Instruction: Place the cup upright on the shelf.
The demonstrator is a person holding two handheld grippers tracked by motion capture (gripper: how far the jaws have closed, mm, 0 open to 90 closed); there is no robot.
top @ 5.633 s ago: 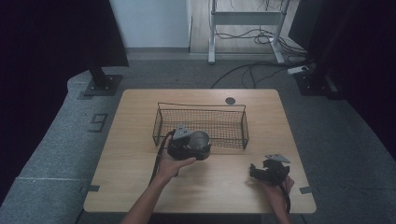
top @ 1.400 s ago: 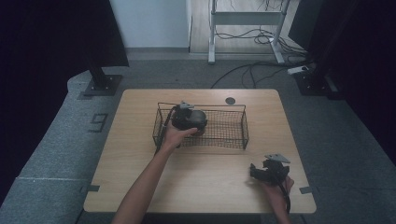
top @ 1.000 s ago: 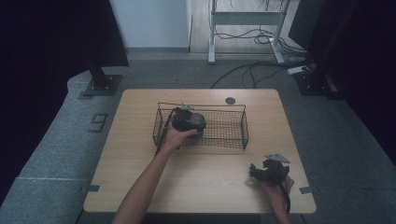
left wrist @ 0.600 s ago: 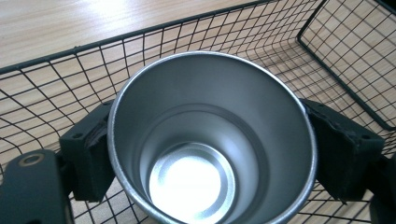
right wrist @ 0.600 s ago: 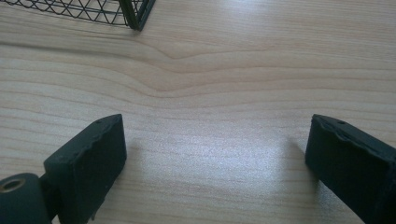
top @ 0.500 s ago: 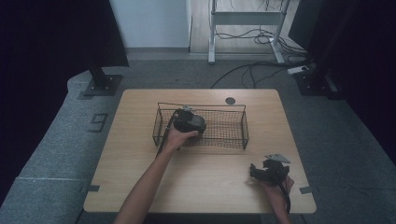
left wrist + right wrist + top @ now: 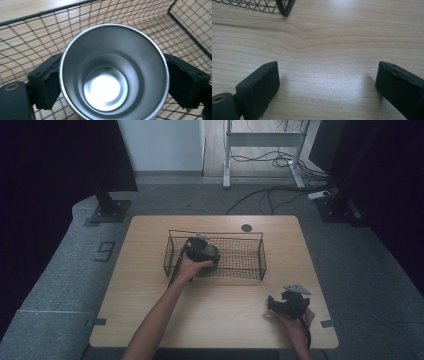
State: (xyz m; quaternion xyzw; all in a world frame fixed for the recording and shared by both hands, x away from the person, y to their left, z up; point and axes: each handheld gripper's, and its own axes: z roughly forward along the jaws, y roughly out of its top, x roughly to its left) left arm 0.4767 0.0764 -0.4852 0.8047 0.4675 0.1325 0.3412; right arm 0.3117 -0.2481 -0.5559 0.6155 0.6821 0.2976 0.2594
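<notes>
The left gripper (image 7: 202,251) is held inside the left end of the wire basket (image 7: 252,236), with the basket's near wall just behind it and the left wall just beside it; most of the basket's length lies open toward its right. In the left gripper view a steel cup (image 7: 112,72) is seen between the two black jaws, mouth toward the camera. The jaws have just been opening; a narrow gap appears at the left pad, while at the right pad contact cannot be told, so the cup seems no longer pinched. The mesh floor of the basket is seen all around the cup.

The right gripper (image 7: 286,301) is held over the table (image 7: 150,320) near its front right corner, well apart from the basket. Its jaws are spread wide with nothing between them, and bare wood is seen ahead of them up to a corner of the basket (image 7: 284,7).

On the grey floor left of the table a marking like the figure 9 (image 7: 105,251) can be read. No brand is seen on the cup.

The cup is of brushed, unpainted metal, round, with a thin bright rim, a stepped inner wall and a shiny bottom.
</notes>
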